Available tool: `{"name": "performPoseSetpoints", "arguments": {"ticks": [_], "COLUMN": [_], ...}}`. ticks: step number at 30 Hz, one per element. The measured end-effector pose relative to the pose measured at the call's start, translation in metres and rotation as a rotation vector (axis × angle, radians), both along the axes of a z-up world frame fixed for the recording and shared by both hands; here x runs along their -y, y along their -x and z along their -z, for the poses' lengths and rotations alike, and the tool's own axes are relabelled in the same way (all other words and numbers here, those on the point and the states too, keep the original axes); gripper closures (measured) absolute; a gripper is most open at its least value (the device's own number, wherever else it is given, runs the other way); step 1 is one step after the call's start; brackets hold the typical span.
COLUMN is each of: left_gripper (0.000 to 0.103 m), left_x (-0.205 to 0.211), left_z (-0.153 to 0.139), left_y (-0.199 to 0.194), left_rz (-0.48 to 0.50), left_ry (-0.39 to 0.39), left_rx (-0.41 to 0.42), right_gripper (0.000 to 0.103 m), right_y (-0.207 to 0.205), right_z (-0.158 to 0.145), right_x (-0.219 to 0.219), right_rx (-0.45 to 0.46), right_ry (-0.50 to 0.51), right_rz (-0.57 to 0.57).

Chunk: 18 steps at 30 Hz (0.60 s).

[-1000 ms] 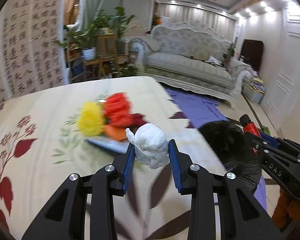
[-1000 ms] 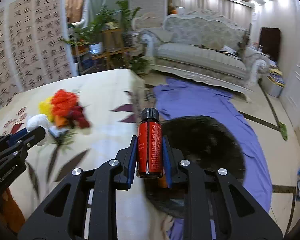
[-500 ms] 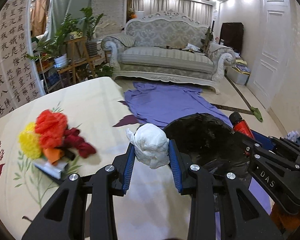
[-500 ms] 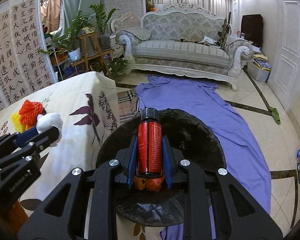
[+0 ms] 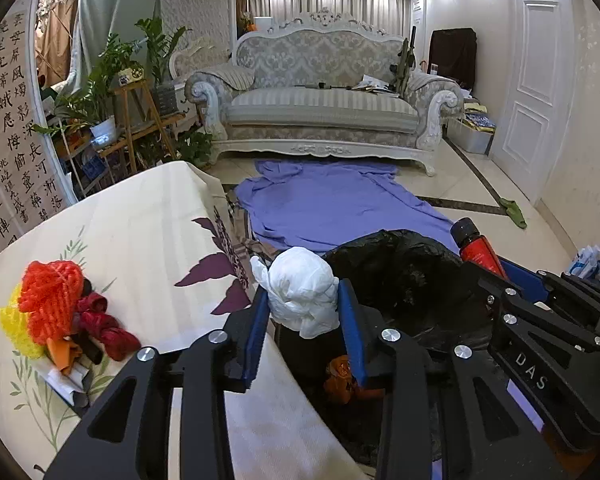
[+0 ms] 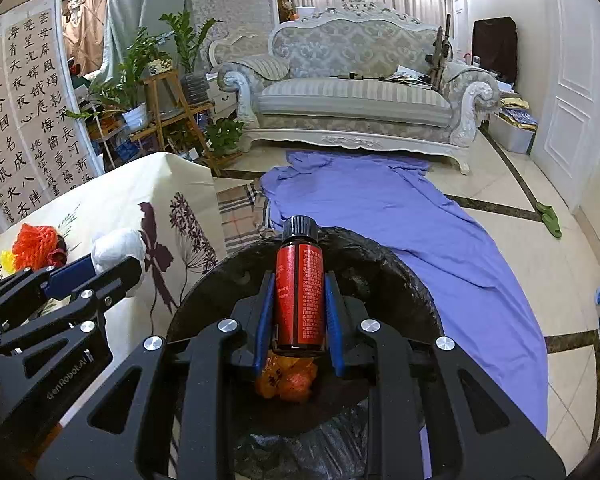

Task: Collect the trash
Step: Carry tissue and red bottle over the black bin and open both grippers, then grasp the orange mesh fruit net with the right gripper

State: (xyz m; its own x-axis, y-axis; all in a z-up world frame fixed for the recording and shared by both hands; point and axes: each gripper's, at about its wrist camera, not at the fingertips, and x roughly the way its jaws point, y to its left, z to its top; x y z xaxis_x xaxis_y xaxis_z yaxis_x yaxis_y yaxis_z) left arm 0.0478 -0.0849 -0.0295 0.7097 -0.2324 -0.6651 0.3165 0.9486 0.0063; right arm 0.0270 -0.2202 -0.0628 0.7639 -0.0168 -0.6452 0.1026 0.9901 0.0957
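Note:
My left gripper (image 5: 304, 308) is shut on a crumpled white paper wad (image 5: 302, 296) and holds it at the table's edge, over the near rim of a black-lined trash bin (image 5: 404, 280). My right gripper (image 6: 300, 304) is shut on a red bottle with a black cap (image 6: 300, 292) and holds it upright above the bin's opening (image 6: 380, 276). Orange trash (image 6: 288, 380) lies inside the bin. The wad also shows in the right wrist view (image 6: 118, 246), and the bottle in the left wrist view (image 5: 476, 246).
A pile of orange, yellow and dark red trash (image 5: 56, 320) lies on the floral tablecloth (image 5: 140, 240) to the left. A purple cloth (image 6: 400, 220) covers the floor beyond the bin. A sofa (image 5: 324, 108) and plant stands (image 5: 120, 112) stand at the back.
Both grippers have moved right, off the table toward the bin, each holding its item. The bin now lies under the bottle and next to the wad.

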Motion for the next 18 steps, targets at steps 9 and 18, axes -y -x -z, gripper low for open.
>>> {"name": "performPoseSetpoints", "arguments": {"ticks": [9, 18], "left_gripper": [0.028, 0.025], "left_x": [-0.008, -0.022], "left_z": [0.006, 0.003], "left_y": [-0.006, -0.004], "left_rz": [-0.045, -0.083], "left_ry": [0.020, 0.020], "left_rx": [-0.022, -0.020], "right_gripper": [0.058, 0.052], "right_y": [0.002, 0.005], "right_z": [0.000, 0.001], "right_x": [0.010, 0.008], "right_rx": [0.006, -0.006], "right_ry": [-0.009, -0.008], "right_rz": [0.047, 0.048]}}
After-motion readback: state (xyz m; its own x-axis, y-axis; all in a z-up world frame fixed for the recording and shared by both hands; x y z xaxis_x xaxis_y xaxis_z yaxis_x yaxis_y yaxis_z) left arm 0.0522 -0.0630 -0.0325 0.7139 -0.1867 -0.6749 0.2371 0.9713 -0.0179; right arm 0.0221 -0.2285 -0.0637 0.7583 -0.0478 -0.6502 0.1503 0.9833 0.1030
